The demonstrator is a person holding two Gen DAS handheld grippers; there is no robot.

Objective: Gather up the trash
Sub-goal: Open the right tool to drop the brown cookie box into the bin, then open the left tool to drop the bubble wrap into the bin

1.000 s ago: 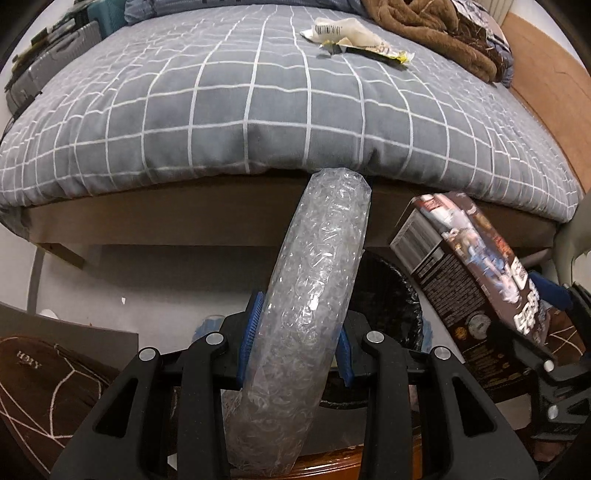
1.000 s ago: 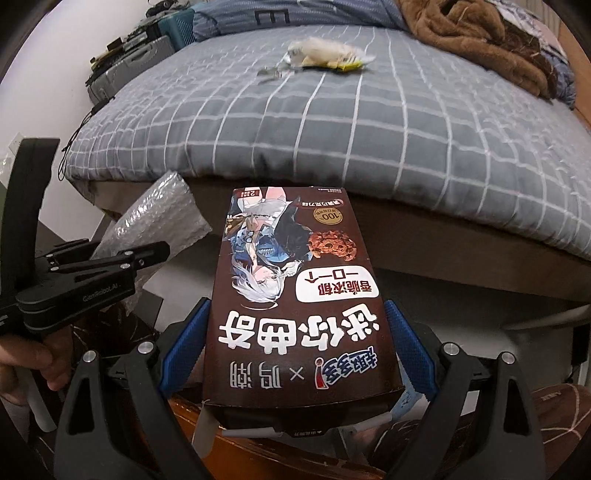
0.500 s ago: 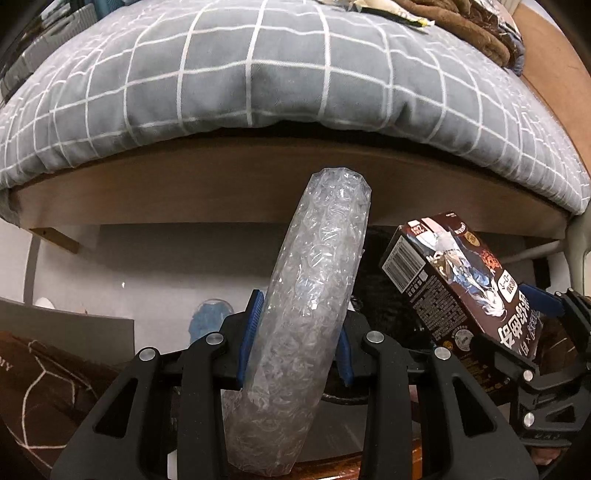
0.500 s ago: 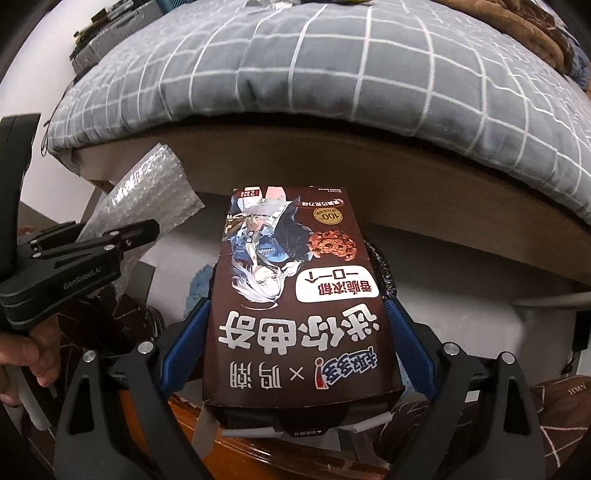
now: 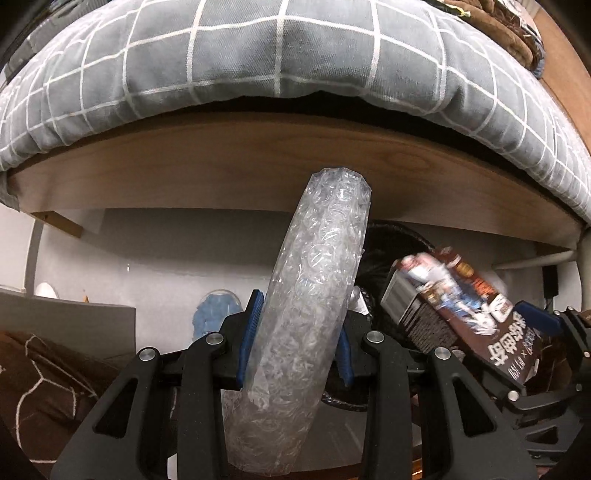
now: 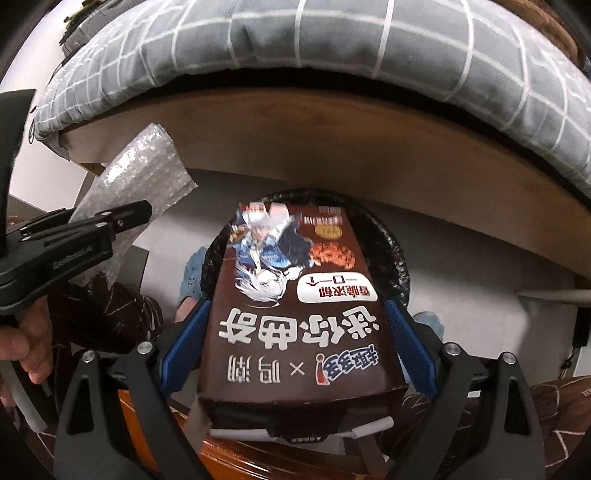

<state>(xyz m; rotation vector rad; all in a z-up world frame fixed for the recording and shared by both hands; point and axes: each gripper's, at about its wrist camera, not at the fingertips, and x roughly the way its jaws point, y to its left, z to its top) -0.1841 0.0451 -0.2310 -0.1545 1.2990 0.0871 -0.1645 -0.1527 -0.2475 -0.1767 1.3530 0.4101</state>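
Note:
My left gripper (image 5: pixel 295 332) is shut on a clear roll of bubble wrap (image 5: pixel 314 288), which stands up between the blue pads in front of the bed frame. My right gripper (image 6: pixel 295 332) is shut on a brown cookie box (image 6: pixel 295 306) with white lettering; its far end hangs over a bin lined with a black bag (image 6: pixel 391 251) on the floor under the bed edge. In the left wrist view the cookie box (image 5: pixel 461 306) and the bin (image 5: pixel 391 240) sit at the right. The bubble wrap (image 6: pixel 136 192) and the left gripper show at the left of the right wrist view.
A bed with a grey checked cover (image 5: pixel 295 55) and a wooden frame (image 5: pixel 258 166) hangs over the bin. A brown blanket (image 5: pixel 517 22) lies on the bed's far right. A blue slipper (image 5: pixel 216 310) rests on the pale floor. A hand (image 6: pixel 26 350) holds the left gripper.
Both grippers have sunk toward the floor with their loads. The bed top and the wrappers on it have slid out of view, and the black-lined bin has come in under the cookie box.

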